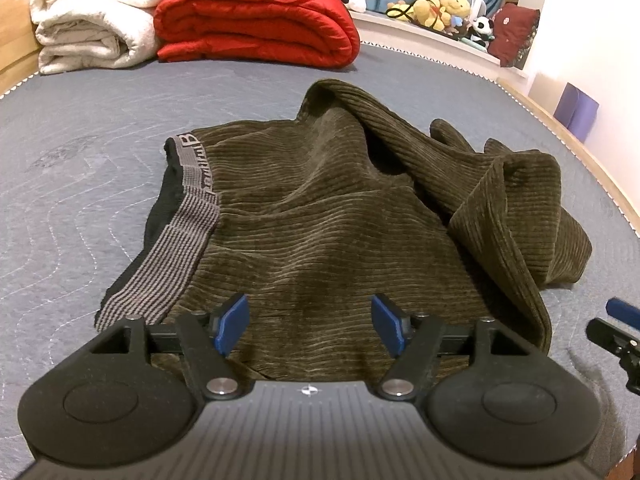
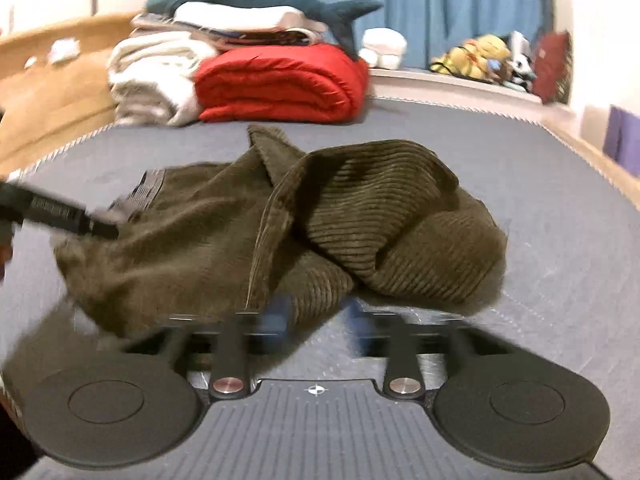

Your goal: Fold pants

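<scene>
Pants (image 1: 340,216) ribbed corduroy cloth; mattress cover (image 1: 80,184) matt quilted fabric.

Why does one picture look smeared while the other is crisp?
The left wrist view is sharp: the ribs of the pants and the open left tool are clear. The right wrist view is motion-blurred: the right tool smears most, so its opening is hard to read. Both views bend the mattress edges through the fisheye lens.
</scene>
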`<state>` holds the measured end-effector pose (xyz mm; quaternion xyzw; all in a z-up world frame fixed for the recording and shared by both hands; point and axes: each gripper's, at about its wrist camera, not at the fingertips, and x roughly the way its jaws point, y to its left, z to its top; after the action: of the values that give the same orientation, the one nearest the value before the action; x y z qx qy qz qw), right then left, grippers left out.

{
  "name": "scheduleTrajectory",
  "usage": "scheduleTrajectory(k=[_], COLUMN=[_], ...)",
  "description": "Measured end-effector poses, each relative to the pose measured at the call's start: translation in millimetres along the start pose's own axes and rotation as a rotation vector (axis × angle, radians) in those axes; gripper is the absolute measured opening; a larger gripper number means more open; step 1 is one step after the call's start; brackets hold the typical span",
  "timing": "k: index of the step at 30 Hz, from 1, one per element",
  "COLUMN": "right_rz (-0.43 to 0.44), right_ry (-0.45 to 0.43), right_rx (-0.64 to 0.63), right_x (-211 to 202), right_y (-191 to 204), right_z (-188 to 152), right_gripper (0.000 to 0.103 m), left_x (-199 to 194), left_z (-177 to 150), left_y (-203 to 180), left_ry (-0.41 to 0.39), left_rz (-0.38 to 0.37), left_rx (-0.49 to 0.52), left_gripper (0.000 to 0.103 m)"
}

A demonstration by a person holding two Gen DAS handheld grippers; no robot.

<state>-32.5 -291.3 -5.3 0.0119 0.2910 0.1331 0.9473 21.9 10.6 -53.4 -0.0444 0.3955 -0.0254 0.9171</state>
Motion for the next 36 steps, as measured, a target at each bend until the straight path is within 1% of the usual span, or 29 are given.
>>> scheduleTrajectory(k=[1,4,7,12,14,15,16,17,19,20,22,23,24,26,28,29,30,31,32,33,34,35,36], right_rz=[-0.003,0.023,0.049,0.02,-0.023,-0.056,-0.086,-0.117,-0.138,-0.132,-0.129,-0.131,-0.128,-0.114,-0.111,-0.11,-0.102,-0.092,-0.089,-0.085,-0.084,-0.081,-0.08], right_ry=[-0.004,0.007,0.013,0.064,0.096,0.104,0.109,0.112,0.114,0.116,0.101,0.086,0.068,0.012,-0.036,-0.045,-0.042,-0.026,-0.011,0.006,0.023,0.04,0.051], right_rx=[0.018,0.037,-0.005,-0.131,-0.188,-0.213,-0.234,-0.252,-0.24,-0.207,-0.112,-0.07,-0.039,0.012,0.02,0.02,0.023,0.023,0.021,0.019,0.015,0.01,0.009], right_x=[4,18,35,64,75,78,81,83,84,83,77,73,68,54,41,38,37,37,38,40,42,44,45], right_y=[2,16,39,74,82,84,86,85,79,72,55,47,41,32,28,27,25,24,24,23,22,22,22], right_z=[2,11,20,19,15,12,10,9,9,11,18,22,24,28,29,29,28,26,24,23,22,19,19], right_gripper=[0.074,0.073,0.077,0.078,0.077,0.076,0.072,0.065,0.017,0.009,0.008,0.008,0.008,0.007,0.007,0.007,0.007,0.008,0.008,0.008,0.008,0.008,0.008], left_x=[0,2,4,6,7,7,7,7,6,6,6,5,6,11,21,27,37,46,52,53,54,55,58], left_z=[-1,-2,-3,-2,-2,-2,-2,-2,4,9,25,33,41,52,53,49,45,45,46,48,51,53,55], left_y=[-2,-5,-3,10,17,22,26,31,48,58,82,90,97,108,118,122,125,126,129,131,131,130,129], left_ry=[-0.001,0.0,0.005,0.008,0.011,0.012,0.012,0.012,0.038,0.064,0.105,0.107,0.102,0.099,0.104,0.111,0.142,0.199,0.225,0.218,0.2,0.189,0.185], left_rz=[0.0,0.004,0.01,0.028,0.037,0.042,0.046,0.051,0.054,0.041,0.011,0.013,0.023,0.062,0.084,0.083,0.087,0.113,0.12,0.113,0.115,0.13,0.154], left_rx=[0.001,0.011,0.008,-0.01,-0.021,-0.029,-0.036,-0.044,-0.092,-0.131,-0.209,-0.219,-0.217,-0.197,-0.204,-0.209,-0.211,-0.226,-0.255,-0.277,-0.277,-0.262,-0.242], left_gripper=[0.075,0.076,0.078,0.079,0.079,0.079,0.079,0.079,0.079,0.079,0.079,0.079,0.079,0.086,0.089,0.09,0.09,0.09,0.09,0.09,0.094,0.1,0.101])
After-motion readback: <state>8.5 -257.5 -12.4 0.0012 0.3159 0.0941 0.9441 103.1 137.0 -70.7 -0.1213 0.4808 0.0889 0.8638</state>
